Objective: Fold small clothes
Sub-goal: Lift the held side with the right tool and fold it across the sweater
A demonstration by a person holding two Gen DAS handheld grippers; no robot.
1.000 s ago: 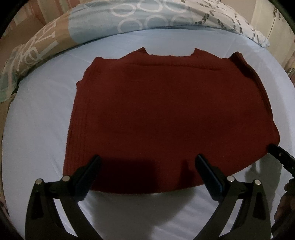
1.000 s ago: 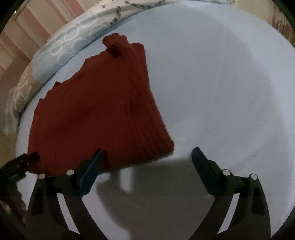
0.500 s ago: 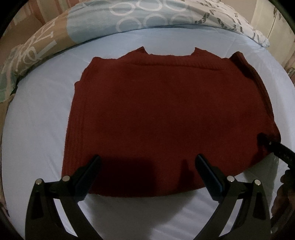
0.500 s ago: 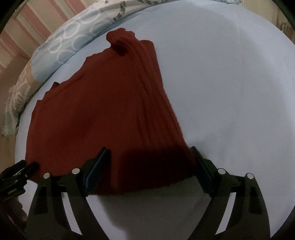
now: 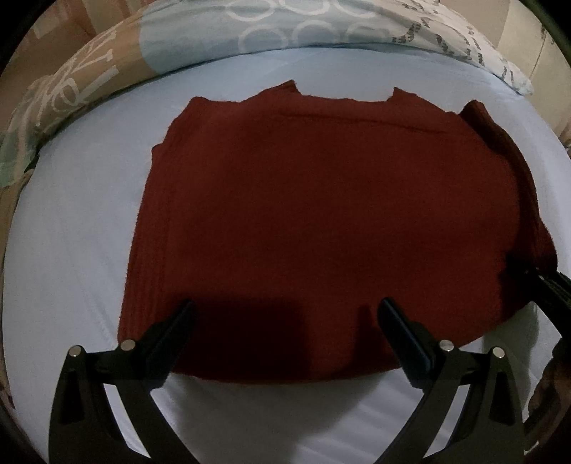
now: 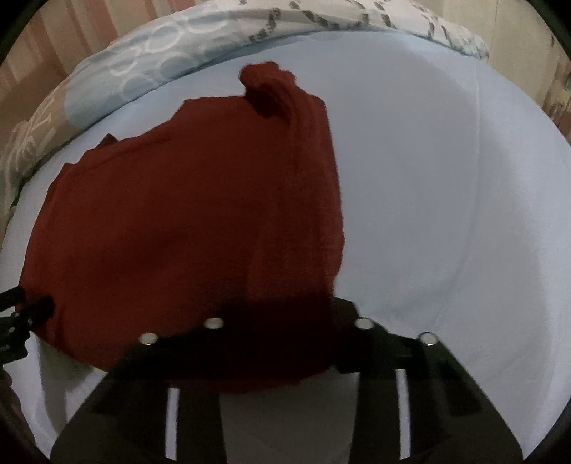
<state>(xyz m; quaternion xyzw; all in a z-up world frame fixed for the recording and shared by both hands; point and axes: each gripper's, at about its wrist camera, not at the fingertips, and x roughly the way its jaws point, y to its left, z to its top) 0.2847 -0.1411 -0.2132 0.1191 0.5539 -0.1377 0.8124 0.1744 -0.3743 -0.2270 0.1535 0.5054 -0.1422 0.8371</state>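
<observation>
A dark red knitted sweater (image 5: 321, 214) lies flat on the light blue sheet, neckline at the far side. My left gripper (image 5: 285, 314) hangs open just above the near hem, nothing between its fingers. In the right wrist view the sweater (image 6: 178, 232) fills the left half. My right gripper (image 6: 285, 321) is at the sweater's near right corner, its jaws closing with the hem bunched between them and its fingertips hidden under the cloth. The left wrist view shows that right gripper (image 5: 535, 282) at the corner.
The blue sheet (image 5: 71, 250) spreads wide on every side of the sweater. A patterned duvet (image 5: 285, 25) with ring prints is bunched along the far edge of the bed. A hand (image 5: 549, 385) shows at the lower right rim.
My right gripper slid left onto the sweater's near right corner and its fingers came together on the hem. The left gripper stayed open over the near hem.
</observation>
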